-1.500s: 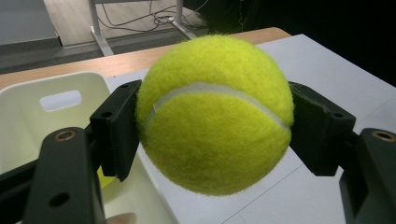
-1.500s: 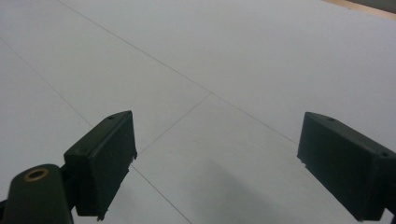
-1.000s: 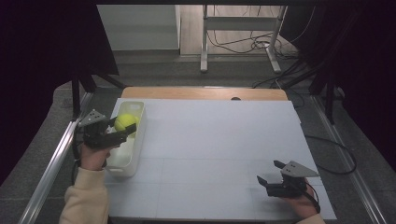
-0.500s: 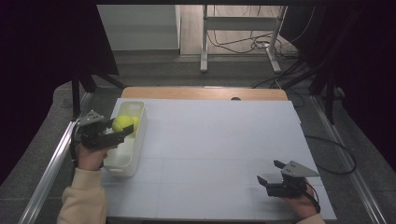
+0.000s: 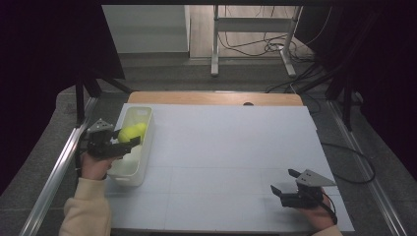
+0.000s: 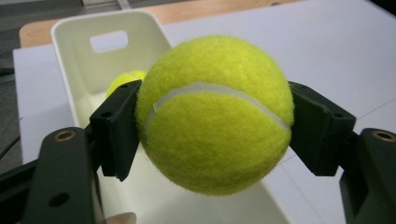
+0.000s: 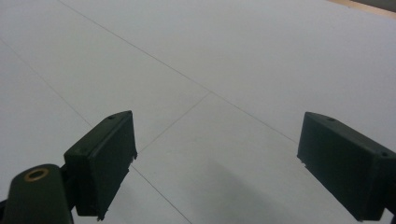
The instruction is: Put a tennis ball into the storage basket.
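Observation:
My left gripper [image 5: 127,137] is shut on a yellow tennis ball [image 5: 129,132] and holds it just above a long white bin [image 5: 143,162] at the table's left edge. In the left gripper view the tennis ball [image 6: 215,114] is pressed between the two black pads [image 6: 116,130], with the bin [image 6: 65,70] below. A second yellow ball [image 6: 122,80] lies in the bin's far end, half hidden behind the left jaw. My right gripper [image 5: 284,180] rests low over the table at the near right. Its jaws [image 7: 217,163] stand open with nothing between them.
The white table top [image 5: 226,147] has thin seam lines, and a wooden strip [image 5: 211,97] runs along its far edge. A metal rail [image 5: 59,167] runs beside the table on the left. Cables and a stand's legs [image 5: 255,54] lie on the floor beyond.
The left gripper with the ball has drifted slightly toward the near end of the bin. The right gripper has stayed where it was.

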A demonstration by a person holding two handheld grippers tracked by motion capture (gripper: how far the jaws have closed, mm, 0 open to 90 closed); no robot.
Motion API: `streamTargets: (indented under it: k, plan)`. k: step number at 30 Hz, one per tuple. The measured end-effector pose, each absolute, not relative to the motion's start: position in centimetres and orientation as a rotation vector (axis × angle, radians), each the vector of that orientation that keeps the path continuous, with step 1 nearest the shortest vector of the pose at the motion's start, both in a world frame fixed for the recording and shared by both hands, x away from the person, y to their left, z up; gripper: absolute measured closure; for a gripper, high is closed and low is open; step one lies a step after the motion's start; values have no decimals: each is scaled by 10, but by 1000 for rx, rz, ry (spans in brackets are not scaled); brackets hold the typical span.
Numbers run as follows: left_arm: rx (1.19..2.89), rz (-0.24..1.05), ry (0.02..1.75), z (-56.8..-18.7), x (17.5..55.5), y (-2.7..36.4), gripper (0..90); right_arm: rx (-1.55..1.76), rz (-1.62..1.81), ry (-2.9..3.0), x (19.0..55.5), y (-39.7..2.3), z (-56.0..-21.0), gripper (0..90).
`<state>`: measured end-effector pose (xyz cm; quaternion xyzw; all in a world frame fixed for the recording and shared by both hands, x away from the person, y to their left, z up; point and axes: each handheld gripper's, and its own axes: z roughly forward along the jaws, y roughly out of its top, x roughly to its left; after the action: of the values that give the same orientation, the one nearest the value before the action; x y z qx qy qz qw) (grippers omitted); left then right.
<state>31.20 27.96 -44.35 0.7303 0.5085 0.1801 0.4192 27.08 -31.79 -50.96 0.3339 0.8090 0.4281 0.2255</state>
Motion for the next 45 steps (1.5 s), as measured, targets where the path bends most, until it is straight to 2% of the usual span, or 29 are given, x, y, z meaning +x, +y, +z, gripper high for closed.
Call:
streamTargets:
  k: [10,27,32,39,45]
  plan:
    - [1902,459,1316,-449,313,283,263,922,1171,2232,271,-317,-510,120]
    - [1918,429,1330,-451,315,283,258,921,1170,2232,271,-317,-510,120]
    - [1926,430,1349,-452,317,282,135,920,1171,2233,271,-317,-510,120]
    - [1866,459,1327,-448,314,284,119,920,1171,2232,271,-318,-510,120]
    - [1820,455,1225,-443,308,281,112,919,1174,2235,271,-318,-510,120]
